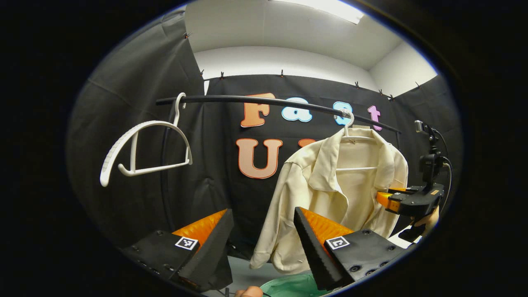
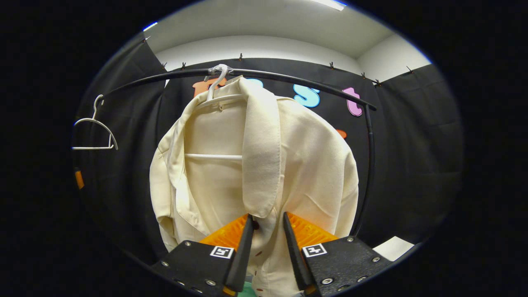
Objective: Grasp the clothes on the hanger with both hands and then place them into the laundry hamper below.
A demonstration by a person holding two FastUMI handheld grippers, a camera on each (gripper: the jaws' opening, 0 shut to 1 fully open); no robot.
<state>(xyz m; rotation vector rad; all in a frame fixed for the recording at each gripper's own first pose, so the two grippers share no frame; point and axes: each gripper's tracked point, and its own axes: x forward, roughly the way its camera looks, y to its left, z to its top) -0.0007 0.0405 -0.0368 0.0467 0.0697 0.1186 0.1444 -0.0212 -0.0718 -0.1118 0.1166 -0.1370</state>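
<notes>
A cream shirt [image 1: 330, 185] hangs on a white hanger [image 1: 357, 168] from the black rail [image 1: 280, 101], right of centre in the left gripper view. My left gripper [image 1: 262, 212] is open wide, short of the shirt's left sleeve and holding nothing. The right gripper [image 1: 406, 200] shows at the shirt's right edge. In the right gripper view the shirt [image 2: 305, 165] is close up and my right gripper [image 2: 267, 215] has its fingers narrowed, a gap still between them, either side of the shirt's front edge under the collar flap. A green hamper [image 1: 288, 287] lies below.
An empty white hanger [image 1: 144, 144] hangs at the rail's left end, also seen as the small hanger [image 2: 95, 134]. The rail's upright post [image 2: 369, 165] stands right of the shirt. A hand [image 1: 248, 292] shows at the bottom edge. Black cloth walls close in the booth.
</notes>
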